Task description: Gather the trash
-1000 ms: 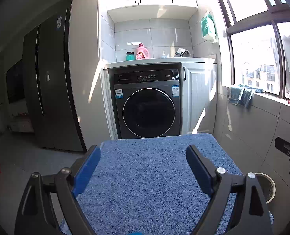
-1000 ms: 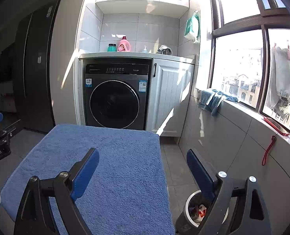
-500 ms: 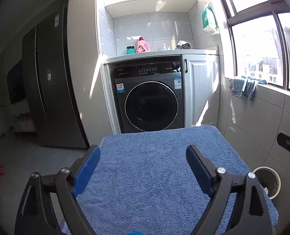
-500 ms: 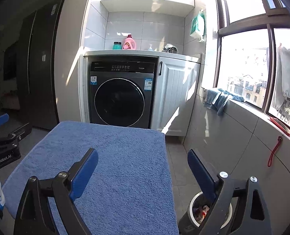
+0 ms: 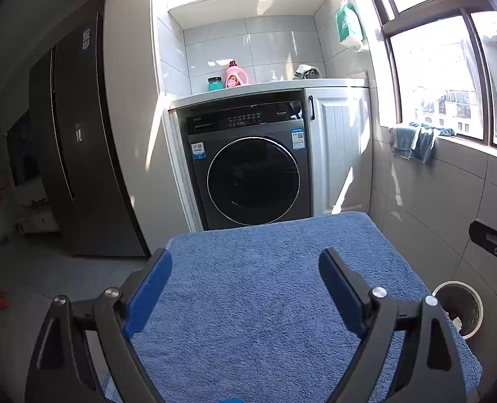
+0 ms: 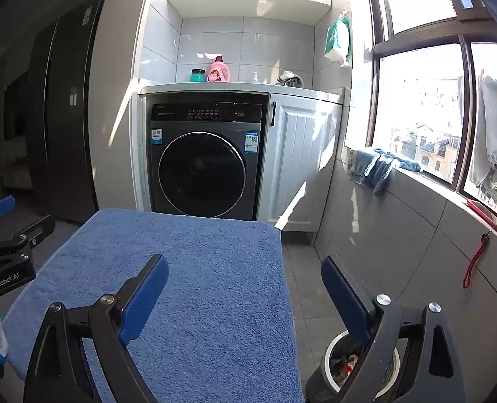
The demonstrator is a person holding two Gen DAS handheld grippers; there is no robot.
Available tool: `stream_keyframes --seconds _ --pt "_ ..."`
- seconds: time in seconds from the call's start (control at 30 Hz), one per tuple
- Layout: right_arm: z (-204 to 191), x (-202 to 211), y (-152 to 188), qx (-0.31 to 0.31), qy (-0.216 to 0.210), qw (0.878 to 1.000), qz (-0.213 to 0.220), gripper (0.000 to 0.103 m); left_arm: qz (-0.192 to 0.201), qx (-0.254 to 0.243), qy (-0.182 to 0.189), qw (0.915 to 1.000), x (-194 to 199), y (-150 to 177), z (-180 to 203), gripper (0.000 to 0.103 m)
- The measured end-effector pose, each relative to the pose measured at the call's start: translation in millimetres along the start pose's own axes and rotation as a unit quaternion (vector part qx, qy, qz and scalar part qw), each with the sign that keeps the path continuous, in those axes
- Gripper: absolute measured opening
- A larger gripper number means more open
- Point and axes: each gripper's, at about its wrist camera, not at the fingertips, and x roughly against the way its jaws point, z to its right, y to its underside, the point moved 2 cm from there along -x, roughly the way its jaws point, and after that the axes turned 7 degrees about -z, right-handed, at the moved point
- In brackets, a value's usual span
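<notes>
We hold both grippers over a table covered by a blue towel (image 5: 265, 285). Our left gripper (image 5: 245, 275) has its jaws spread wide, and nothing lies between them but bare towel. Our right gripper (image 6: 245, 282) is just as wide and also holds nothing; its left finger sits over the towel's right edge and its right finger over the floor beside the table.

The trash bin (image 6: 335, 366) stands on the floor tiles just off the table's right edge, near the wall under the window (image 6: 416, 117). We can see a few scraps inside it, but not what they are. A washing machine (image 5: 252, 171) stands beyond the table's far edge, with a pink bottle (image 5: 236, 74) on the counter above it.
</notes>
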Motion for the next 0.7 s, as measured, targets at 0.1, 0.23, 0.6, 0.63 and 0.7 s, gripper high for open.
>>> stream_keyframes --seconds 0.1,0.23,0.6,0.63,0.7 --pt "5.6 -0.9 -1.8 -0.002 0.003 1.000 0.001 0.093 0.001 0.000 0.002 1.0000 -1.3 -2.7 3.9 0.089" --pt "12.9 -3.7 -3.2 -0.007 0.004 1.000 0.001 0.093 0.001 -0.002 0.001 1.0000 -2.5 -6.3 8.4 0.089" --pt "26.8 -12.7 -9.1 -0.018 0.003 1.000 -0.001 0.093 0.003 -0.004 0.000 1.0000 -10.1 -18.4 14.1 0.089" --pt "28.1 -12.9 -9.5 -0.018 0.004 1.000 -0.001 0.093 0.003 -0.005 0.000 1.0000 -10.7 -18.8 15.0 0.089" --pt "30.3 -14.3 -10.9 -0.019 0.006 1.000 -0.001 0.093 0.003 -0.005 0.001 1.0000 -12.9 -19.6 16.5 0.089"
